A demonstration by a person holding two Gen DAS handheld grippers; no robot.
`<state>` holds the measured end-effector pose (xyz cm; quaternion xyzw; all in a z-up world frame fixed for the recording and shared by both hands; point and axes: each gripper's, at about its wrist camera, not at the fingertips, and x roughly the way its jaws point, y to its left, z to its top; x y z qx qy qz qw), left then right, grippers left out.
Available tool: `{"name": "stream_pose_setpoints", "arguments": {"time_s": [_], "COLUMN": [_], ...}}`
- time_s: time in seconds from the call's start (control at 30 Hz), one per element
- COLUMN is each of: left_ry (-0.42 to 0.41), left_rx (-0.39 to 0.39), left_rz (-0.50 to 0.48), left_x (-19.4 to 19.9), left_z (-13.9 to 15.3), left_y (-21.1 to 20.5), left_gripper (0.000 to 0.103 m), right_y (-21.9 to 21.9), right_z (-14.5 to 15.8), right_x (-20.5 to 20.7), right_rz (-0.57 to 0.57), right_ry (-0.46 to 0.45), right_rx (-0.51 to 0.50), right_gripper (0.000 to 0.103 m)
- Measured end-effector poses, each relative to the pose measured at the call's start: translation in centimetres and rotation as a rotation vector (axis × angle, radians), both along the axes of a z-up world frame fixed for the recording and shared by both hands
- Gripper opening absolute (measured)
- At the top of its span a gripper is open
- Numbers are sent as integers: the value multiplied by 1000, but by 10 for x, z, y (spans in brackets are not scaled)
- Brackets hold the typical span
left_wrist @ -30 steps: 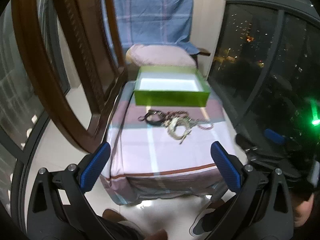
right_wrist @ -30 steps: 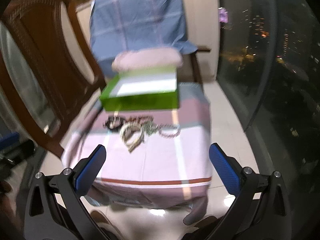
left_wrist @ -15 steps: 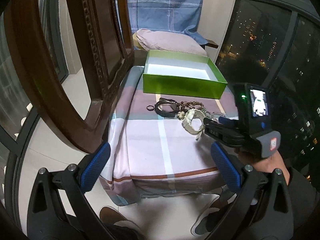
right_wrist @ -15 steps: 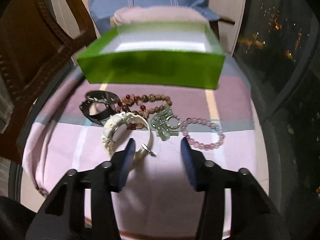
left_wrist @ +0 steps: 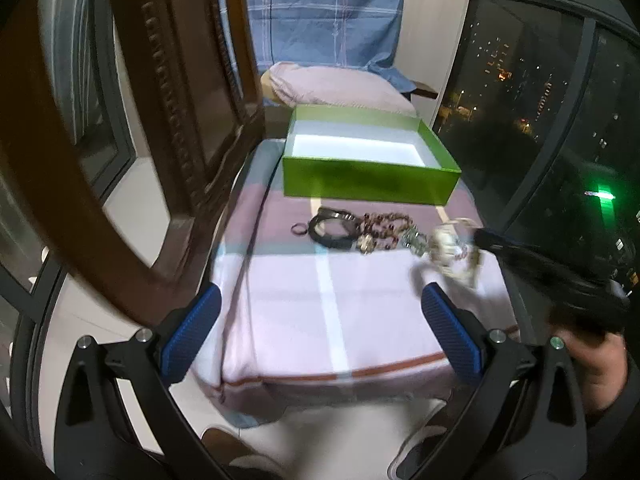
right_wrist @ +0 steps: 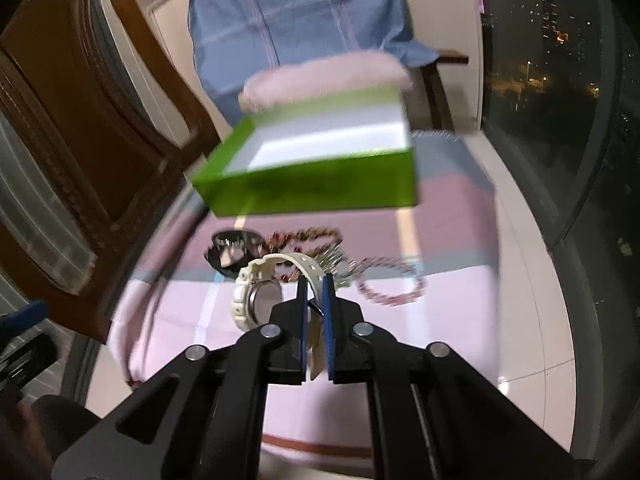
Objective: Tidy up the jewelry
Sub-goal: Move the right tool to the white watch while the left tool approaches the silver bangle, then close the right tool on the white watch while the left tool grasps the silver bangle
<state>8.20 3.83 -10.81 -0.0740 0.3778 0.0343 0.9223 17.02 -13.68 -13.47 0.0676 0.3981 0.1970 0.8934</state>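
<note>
Left wrist view first. Your left gripper has its jaws wide apart with nothing between them, low in the frame over the near part of the tabletop with its pink striped cloth. The green box sits open in the middle of the frame, white inside, and looks empty from here. Just below it lies the heap of jewelry: a dark watch on the left, brown beads beside it. At the right edge your right gripper comes in as a dark blur, and the cream watch hangs at its tip. It looks lifted a little, though the blur makes that hard to tell.

Now the right wrist view. Here your jaws are pinched tight on the strap of the cream watch, in the low middle of the frame. The green box is above it, well apart. The dark watch, the brown beads and a pink bead bracelet still lie on the cloth.

So you are at the pick-up step for the first piece. Next, I think you need to carry the watch up over the box wall and let go inside.

Only this close view shows the grip on the strap. Only the left view shows the whole inside of the box.
</note>
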Motion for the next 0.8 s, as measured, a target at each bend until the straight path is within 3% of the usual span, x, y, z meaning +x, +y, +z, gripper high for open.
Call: {"name": "stream_pose_setpoints", "arguments": {"time_s": [0.2,0.3,0.43,0.7,0.8], "left_ry": [13,34,93,134,126], "left_rx": [13,-49,-166,-252,-265], "left_rz": [1,5,31,109,120], "left_x": [44,70,109,155,167], "left_z": [-11,-24,-51,-84,-89], "left_y": [-12,-11,-4,4,8], "left_gripper": [99,92,59,43,25], "right_y": [-34,-37,-42,-39,-39], "right_z": [15,6,-2,-7,-8], "right_x": [-9,-5,-5,0,2], "right_rz": [-13,-6,23,71,78], "right_ry": [-79,-78,-58,-46,-36], "right_rx": [57,77,106,138,140], "right_gripper": [7,8,8,8,8]}}
